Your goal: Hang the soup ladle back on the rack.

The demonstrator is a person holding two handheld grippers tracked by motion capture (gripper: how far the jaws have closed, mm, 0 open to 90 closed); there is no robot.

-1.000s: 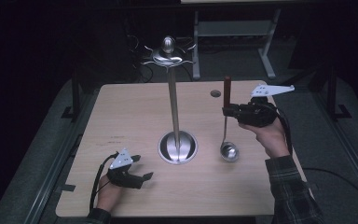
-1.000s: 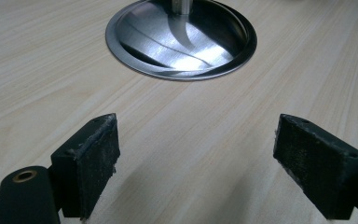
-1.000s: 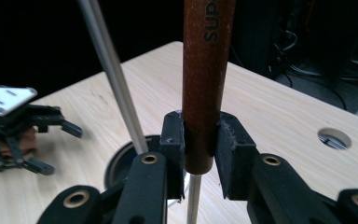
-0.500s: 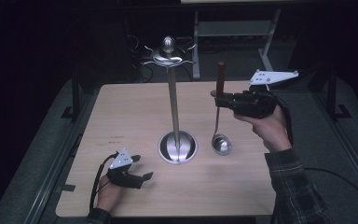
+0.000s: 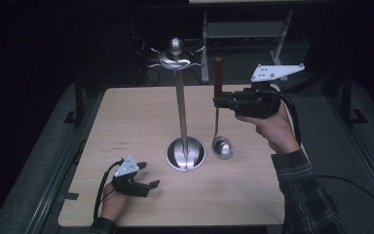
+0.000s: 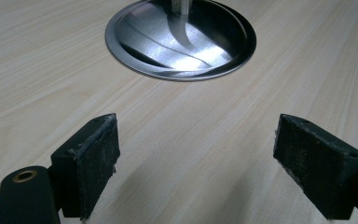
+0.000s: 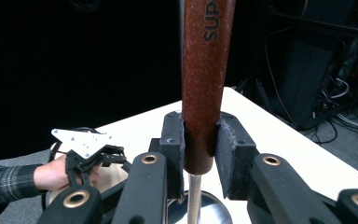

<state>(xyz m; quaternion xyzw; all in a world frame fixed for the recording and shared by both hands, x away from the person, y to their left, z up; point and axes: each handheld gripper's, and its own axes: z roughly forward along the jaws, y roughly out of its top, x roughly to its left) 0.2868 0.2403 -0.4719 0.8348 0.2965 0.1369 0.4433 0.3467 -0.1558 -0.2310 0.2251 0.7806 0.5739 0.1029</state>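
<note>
Wooden table [image 5: 126, 117] | right gripper [image 5: 220, 103] clamped on ladle [image 5: 218, 78] handle, bowl now lifted off the tabletop beside stand [image 5: 181, 105]; likely heading for a hook | left gripper [image 5: 143, 178] apart, idle near base

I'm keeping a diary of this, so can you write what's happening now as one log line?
right claw: shut on ladle handle, held upright | ladle: beside stand, off table | left claw: open, resting on table

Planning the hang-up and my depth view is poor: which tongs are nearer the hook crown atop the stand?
Right. The right tongs hold the ladle by its brown handle, raised beside the pole, just below the hook crown. The left tongs rest low on the table, open, near the stand's base.
</note>
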